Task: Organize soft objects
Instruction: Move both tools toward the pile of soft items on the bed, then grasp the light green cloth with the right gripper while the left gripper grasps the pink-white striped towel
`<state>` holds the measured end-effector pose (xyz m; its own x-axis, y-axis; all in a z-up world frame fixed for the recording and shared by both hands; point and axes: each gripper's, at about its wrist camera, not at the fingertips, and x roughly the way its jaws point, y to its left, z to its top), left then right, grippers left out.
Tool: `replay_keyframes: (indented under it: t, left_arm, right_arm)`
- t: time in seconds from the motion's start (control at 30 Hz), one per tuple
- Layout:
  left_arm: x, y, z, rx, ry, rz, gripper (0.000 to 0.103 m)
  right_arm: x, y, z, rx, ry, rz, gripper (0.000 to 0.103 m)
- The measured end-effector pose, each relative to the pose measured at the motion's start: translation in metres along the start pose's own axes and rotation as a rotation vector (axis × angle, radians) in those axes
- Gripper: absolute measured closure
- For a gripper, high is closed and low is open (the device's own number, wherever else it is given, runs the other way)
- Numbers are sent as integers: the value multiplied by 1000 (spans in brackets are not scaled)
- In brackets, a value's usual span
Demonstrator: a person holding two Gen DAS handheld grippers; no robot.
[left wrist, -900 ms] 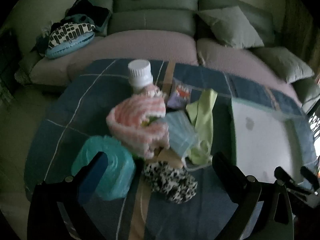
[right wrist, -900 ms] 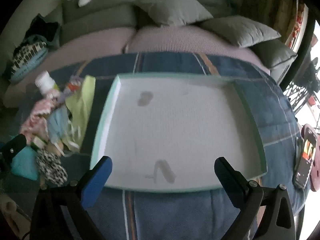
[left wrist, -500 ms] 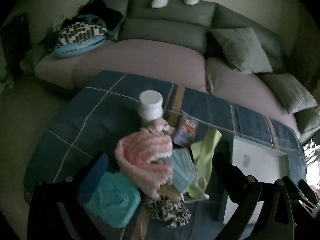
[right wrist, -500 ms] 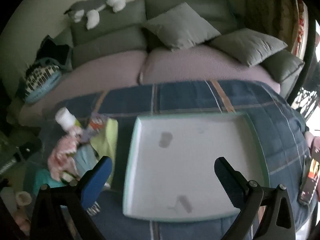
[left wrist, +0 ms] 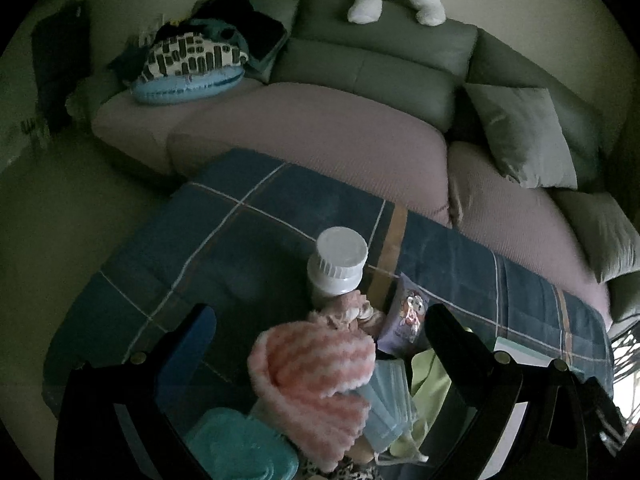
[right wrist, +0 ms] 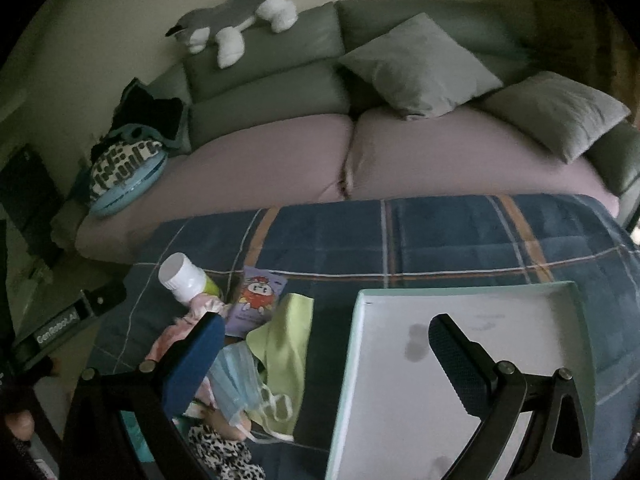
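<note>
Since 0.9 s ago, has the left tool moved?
Yes. The left tool pulled up and back: the sofa now fills more of its view and the white bottle sits lower.

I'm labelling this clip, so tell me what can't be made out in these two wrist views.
- Teal pack: left wrist view, cut by bottom edge and the left gripper.
- Leopard-print item: right wrist view, cut by bottom edge.
- Bottle label: hidden behind the pink striped cloth.
- Tray near edge: behind the right gripper fingers.
- Snack packet print: too dim.
</note>
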<state>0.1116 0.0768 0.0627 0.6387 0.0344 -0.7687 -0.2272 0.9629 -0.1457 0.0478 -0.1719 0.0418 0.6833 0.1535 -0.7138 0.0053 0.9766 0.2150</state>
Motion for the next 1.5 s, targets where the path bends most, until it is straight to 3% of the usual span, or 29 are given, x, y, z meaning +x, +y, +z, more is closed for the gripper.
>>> replay_keyframes:
  t: [0.17,0.27,0.43,0.57,0.9,1.1,1.43,1.5]
  left_arm:
    - [20,4,-4,-21,-2,-33,0]
    - [30,3,-8,2,18,-7,0]
    - [40,5,-11,-9,55,-36,0]
    - [47,9,-14,9,92,1,0]
    - [62,12,-23,26,205,6,0]
    - [67,15,-23,22,223,41,0]
    - [72,16,-25,14,246,34,0]
    - [72,16,-26,14,244,34,0]
  right_arm:
    - [27,2,-7,-7,48,22,1]
    - [42,6,-11,-14,80,34,5]
    - [61,24,-19,-65,111,95,16]
    - [73,30,-27,-77,128,124,17]
    - [106,31,-40,-50,242,152,19]
    - [124,25,-47,-13,311,165,30]
    - [136,28,-53,-17,341,197,66]
    - [137,27,-54,-17,343,192,68]
